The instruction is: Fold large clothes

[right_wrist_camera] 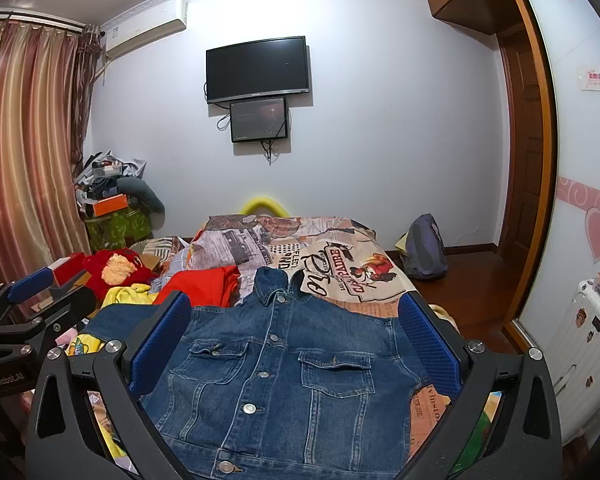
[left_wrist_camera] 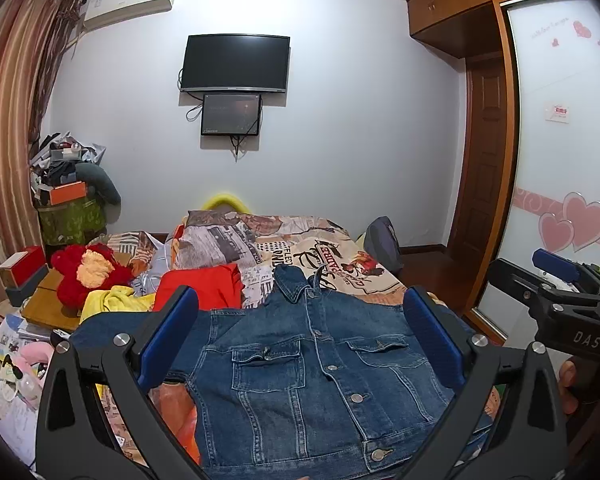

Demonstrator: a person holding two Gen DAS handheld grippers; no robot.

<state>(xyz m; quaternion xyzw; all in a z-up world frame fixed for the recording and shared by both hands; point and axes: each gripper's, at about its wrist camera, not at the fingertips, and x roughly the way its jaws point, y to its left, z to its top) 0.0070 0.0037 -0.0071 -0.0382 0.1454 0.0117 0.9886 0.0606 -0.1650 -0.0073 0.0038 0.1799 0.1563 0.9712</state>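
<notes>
A blue denim jacket lies front-up on the bed, buttoned, collar pointing away; it also shows in the right wrist view. My left gripper is open and empty, held above the jacket's chest, blue pads wide apart. My right gripper is open and empty too, above the jacket. The right gripper also shows at the right edge of the left wrist view. The left gripper shows at the left edge of the right wrist view. The jacket's left sleeve stretches out to the left.
The bed has a printed cover. A red garment, a yellow garment and a red plush toy lie left of the jacket. A backpack sits on the floor, a white suitcase at right.
</notes>
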